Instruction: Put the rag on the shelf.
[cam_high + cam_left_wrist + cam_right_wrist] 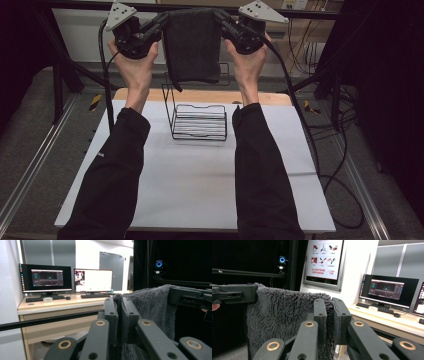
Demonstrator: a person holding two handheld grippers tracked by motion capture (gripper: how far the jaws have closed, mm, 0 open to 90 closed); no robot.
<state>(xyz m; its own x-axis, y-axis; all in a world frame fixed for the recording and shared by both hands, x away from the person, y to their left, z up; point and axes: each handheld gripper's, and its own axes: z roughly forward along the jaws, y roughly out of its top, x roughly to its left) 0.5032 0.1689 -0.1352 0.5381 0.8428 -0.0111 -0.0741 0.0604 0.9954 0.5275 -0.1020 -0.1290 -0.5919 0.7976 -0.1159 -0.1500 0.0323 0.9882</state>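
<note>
A dark grey fluffy towel [192,45] hangs high above the table, stretched between both grippers. My left gripper [161,21] is shut on its top left corner and my right gripper [219,19] is shut on its top right corner. In the left gripper view the closed jaws pinch the towel [152,305] edge, with my left gripper [119,308] in the foreground and the other gripper's jaw at the right. In the right gripper view the towel [282,317] drapes leftward from my right gripper [329,308]. A black wire rack [199,121] stands on the white table below the towel.
The white table top [195,185] has a wooden strip [260,97] along its far edge. Cables [340,165] trail off the right side. A black frame bar [310,15] crosses behind the grippers. Desks with monitors [67,280] stand beyond.
</note>
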